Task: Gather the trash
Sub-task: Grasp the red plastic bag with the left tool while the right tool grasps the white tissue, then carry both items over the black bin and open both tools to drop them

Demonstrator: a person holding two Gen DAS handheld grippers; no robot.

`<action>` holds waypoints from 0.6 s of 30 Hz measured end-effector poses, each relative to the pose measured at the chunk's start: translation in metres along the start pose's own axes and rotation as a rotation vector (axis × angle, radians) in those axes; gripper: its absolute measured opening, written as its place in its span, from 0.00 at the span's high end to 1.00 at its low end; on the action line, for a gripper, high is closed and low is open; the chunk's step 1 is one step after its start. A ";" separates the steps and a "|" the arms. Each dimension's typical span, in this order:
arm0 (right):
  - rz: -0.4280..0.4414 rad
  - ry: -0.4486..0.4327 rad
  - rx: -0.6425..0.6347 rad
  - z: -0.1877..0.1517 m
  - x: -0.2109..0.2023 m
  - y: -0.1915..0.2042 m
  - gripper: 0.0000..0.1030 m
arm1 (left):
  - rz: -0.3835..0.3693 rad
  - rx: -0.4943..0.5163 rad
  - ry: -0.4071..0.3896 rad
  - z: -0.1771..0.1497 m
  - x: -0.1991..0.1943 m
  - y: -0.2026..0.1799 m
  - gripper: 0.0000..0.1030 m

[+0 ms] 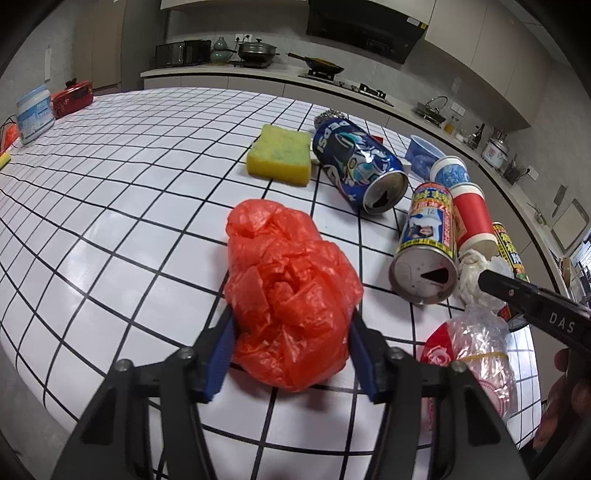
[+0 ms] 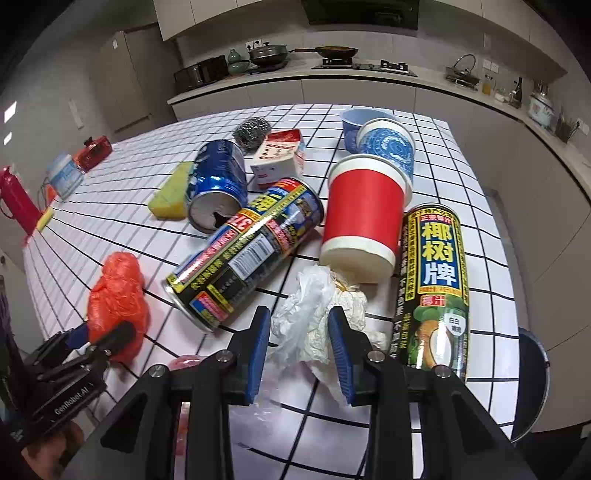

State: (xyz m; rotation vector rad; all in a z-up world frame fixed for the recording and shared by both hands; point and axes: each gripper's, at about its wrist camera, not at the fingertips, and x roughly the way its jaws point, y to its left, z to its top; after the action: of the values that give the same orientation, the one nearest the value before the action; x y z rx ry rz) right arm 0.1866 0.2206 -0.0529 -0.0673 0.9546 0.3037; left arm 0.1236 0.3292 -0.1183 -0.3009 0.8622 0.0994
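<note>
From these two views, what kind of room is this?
Most likely a home kitchen: a gas stove with a frying pan on the counter, a range hood above it, and a sink tap at the right.

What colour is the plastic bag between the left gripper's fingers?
Orange-red; the plastic bag shows best in the left wrist view.

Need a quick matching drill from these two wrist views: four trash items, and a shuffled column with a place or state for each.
Items:
1. red plastic bag
2. crumpled white paper
3. Pepsi can
4. red paper cup

Place or state:
A. between the right hand-held gripper's fingers
B. on its side, beside the yellow sponge
C. between the left hand-held gripper's fingers
D. tipped over, nested with a blue-patterned cup

Pairs: 1-C, 2-A, 3-B, 4-D
</note>
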 end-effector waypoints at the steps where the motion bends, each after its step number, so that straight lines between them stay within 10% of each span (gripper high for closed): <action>1: -0.005 0.002 -0.004 -0.001 0.002 0.000 0.66 | 0.002 0.001 -0.003 0.001 0.001 0.000 0.51; 9: -0.032 -0.018 -0.021 0.000 0.007 -0.002 0.92 | -0.025 -0.015 -0.034 0.000 -0.009 0.001 0.72; 18: 0.030 -0.081 0.010 0.008 -0.030 -0.004 0.94 | -0.021 0.026 -0.107 0.012 -0.042 -0.013 0.73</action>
State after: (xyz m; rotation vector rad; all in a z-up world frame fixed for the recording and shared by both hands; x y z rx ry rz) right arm 0.1779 0.2119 -0.0241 -0.0315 0.8769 0.3266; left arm 0.1083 0.3216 -0.0762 -0.2782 0.7533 0.0839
